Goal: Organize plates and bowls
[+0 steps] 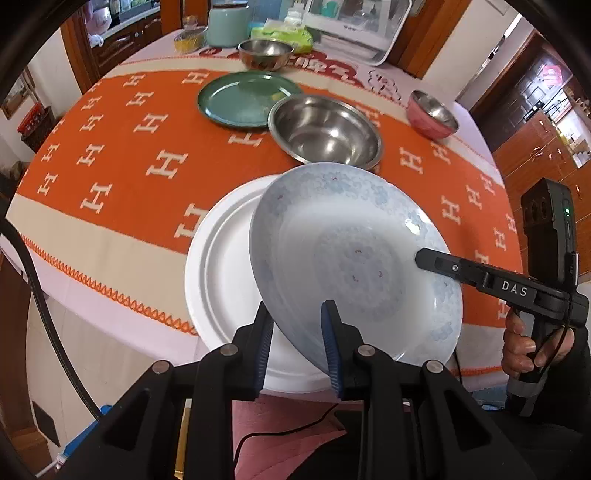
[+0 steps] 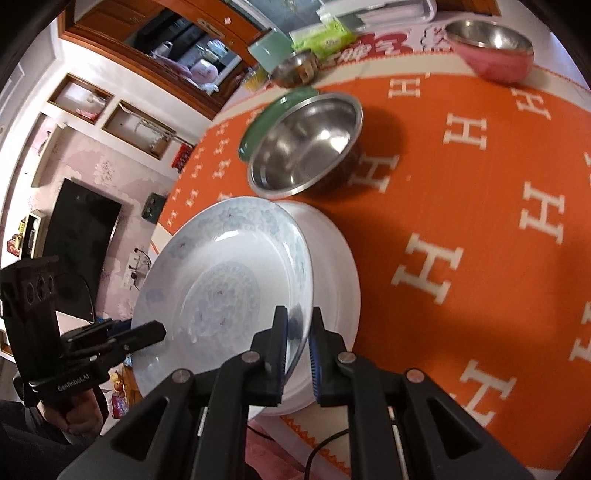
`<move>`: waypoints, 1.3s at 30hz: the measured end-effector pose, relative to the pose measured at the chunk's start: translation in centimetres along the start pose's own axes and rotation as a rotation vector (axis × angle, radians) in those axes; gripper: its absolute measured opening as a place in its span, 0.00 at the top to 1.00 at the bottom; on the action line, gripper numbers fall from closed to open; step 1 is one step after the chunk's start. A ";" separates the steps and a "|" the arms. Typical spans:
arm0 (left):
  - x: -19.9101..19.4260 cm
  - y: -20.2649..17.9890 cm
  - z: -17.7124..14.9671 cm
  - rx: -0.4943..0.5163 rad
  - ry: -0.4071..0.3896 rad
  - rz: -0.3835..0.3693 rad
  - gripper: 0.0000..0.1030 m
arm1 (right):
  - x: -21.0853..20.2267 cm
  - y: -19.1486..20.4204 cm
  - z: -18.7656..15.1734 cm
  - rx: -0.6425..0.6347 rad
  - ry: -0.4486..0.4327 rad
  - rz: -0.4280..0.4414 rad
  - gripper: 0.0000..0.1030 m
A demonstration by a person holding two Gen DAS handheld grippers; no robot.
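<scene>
A pale blue patterned plate [image 1: 351, 254] is held tilted above a white plate [image 1: 218, 273] that lies at the table's near edge. My left gripper [image 1: 297, 314] is shut on the blue plate's near rim. My right gripper [image 2: 299, 325] is shut on its right rim; it also shows in the left wrist view [image 1: 421, 256]. The blue plate [image 2: 221, 288] and white plate [image 2: 336, 280] show in the right wrist view too. A large steel bowl [image 1: 325, 129] and a green plate [image 1: 243, 98] sit beyond them.
A pink bowl [image 1: 432, 114] stands at the far right and a small steel bowl [image 1: 264, 51] at the back. A mint canister [image 1: 227, 22], green tissue pack [image 1: 282, 35] and white tray [image 1: 354, 26] line the far edge. The orange cloth [image 1: 110, 147] covers the table.
</scene>
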State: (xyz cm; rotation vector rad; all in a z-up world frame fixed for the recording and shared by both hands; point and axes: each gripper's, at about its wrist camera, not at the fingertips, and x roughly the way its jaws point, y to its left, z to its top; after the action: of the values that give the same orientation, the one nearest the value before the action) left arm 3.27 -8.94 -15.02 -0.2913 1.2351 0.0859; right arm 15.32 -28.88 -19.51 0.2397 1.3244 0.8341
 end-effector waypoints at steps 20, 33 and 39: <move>5.5 4.5 0.2 -0.063 0.102 0.046 0.76 | 5.3 1.1 -1.5 0.014 0.098 -0.121 0.88; 8.0 4.6 0.7 -0.102 0.117 0.121 0.76 | 6.1 3.3 -1.7 -0.161 0.074 -0.273 0.85; 8.0 4.4 0.7 -0.153 0.105 0.136 0.73 | 5.8 4.5 -2.3 -0.286 0.073 -0.357 0.81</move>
State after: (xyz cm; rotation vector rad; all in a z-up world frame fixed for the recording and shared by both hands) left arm 5.56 -5.25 -23.05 -0.3475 1.3543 0.2866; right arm 11.48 -22.62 -21.78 -0.2487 1.2498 0.7207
